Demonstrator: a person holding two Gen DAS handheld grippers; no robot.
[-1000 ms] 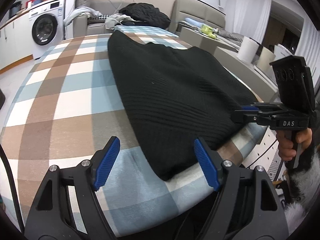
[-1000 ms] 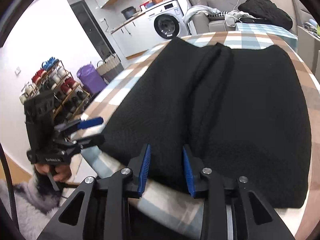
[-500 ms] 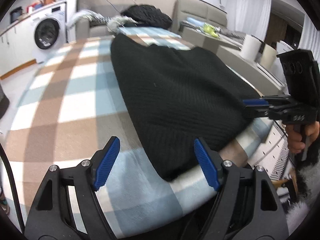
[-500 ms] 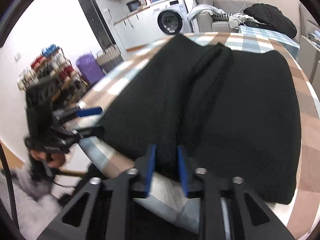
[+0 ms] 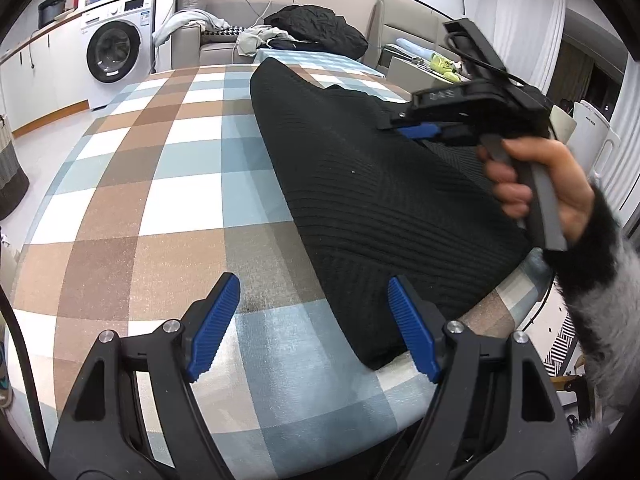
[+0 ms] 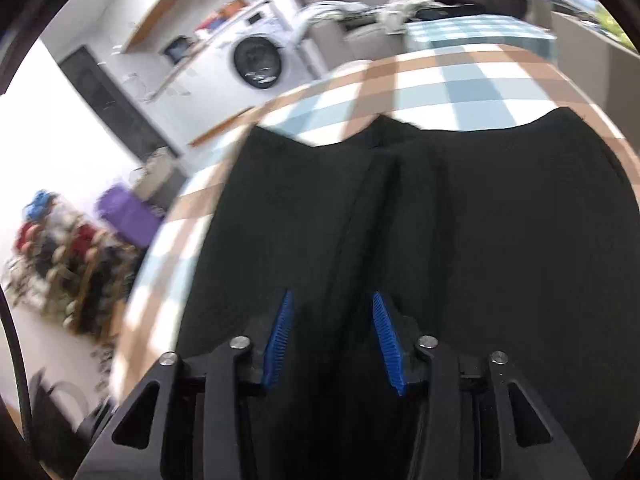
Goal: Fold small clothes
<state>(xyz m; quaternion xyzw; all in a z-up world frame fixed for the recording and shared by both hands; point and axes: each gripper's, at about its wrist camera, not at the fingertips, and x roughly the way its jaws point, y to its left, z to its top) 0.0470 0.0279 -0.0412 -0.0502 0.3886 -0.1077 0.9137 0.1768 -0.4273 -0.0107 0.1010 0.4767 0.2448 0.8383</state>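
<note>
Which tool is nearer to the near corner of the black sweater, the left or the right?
Left. The left tool hangs open just before the black sweater, at its near corner. The right tool is farther along, over the sweater's middle, its jaws closing.

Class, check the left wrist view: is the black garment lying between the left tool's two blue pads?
No: only checked cloth lies between the left tool pads; the black garment sits right.

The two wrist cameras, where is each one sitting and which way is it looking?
Left wrist: behind the open left gripper, angled down over the checked tablecloth at the black knit garment; the right gripper and the hand show.
Right wrist: over the garment, between its closing pads.
Shared: garment, tablecloth, washing machine.
</note>
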